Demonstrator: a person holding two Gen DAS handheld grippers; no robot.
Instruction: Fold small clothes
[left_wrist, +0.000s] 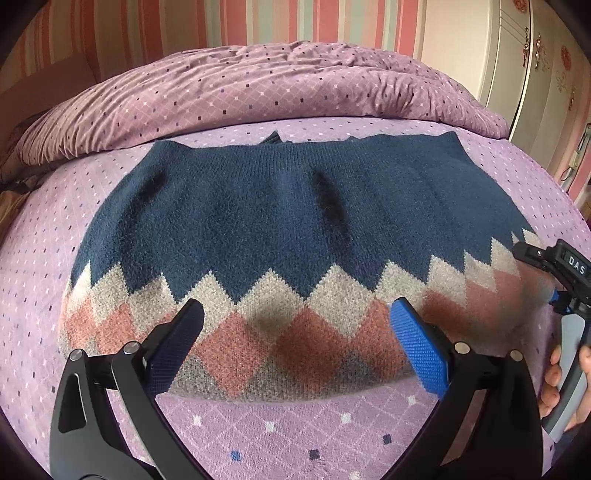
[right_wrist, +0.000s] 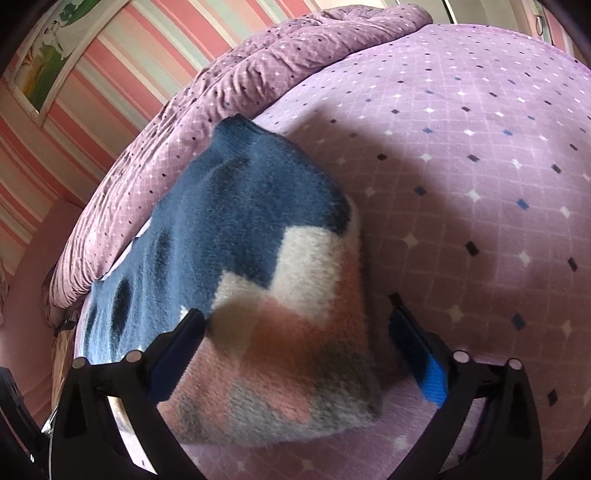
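A knitted sweater (left_wrist: 295, 236), navy blue with a zigzag band of grey and salmon diamonds, is lying spread flat on the bed (left_wrist: 295, 432), which is covered in a lilac sheet with small diamond marks. The left gripper (left_wrist: 297, 341) is hovering over the patterned near edge of the sweater with its jaws spread wide, holding nothing; its blue-padded fingers (left_wrist: 419, 350) are straddling the middle of that edge, and the navy part is stretching away beyond them. The right gripper (right_wrist: 297, 350) is sitting over the sweater's near right corner (right_wrist: 295, 332), jaws likewise parted wide and gripping nothing, with the left finger over the knit and the right finger (right_wrist: 421, 354) over bare sheet just beside the corner. In the left wrist view, the right gripper's body (left_wrist: 565, 273) is showing at the right edge, held by a hand (left_wrist: 554, 376). A rumpled purple duvet (left_wrist: 258, 85) is bunching up behind the sweater, before a striped wall (left_wrist: 258, 22).
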